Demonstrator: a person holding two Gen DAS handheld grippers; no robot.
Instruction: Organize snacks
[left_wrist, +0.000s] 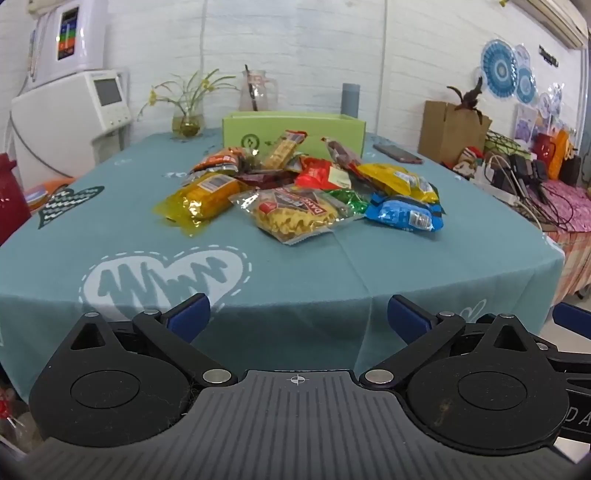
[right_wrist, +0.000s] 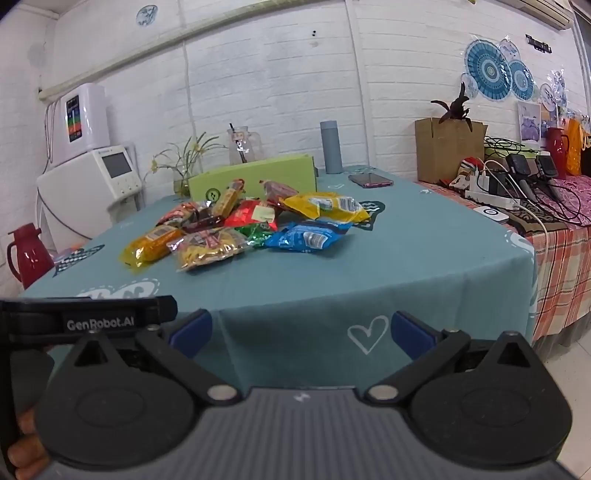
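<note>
Both the left gripper (left_wrist: 298, 317) and right gripper (right_wrist: 301, 330) hang wide open and empty short of the teal tablecloth (left_wrist: 258, 266), where crinkly, light, slippery foil snack packets (left_wrist: 295, 188), heaped before a green cardboard box (left_wrist: 291, 127), look best pinched by a sealed edge; "GenRobot.AI" is readable.

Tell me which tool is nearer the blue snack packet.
Right, by a little. Right tool faces the blue snack packet almost straight ahead; left tool sits further left, packet off to its right.
</note>
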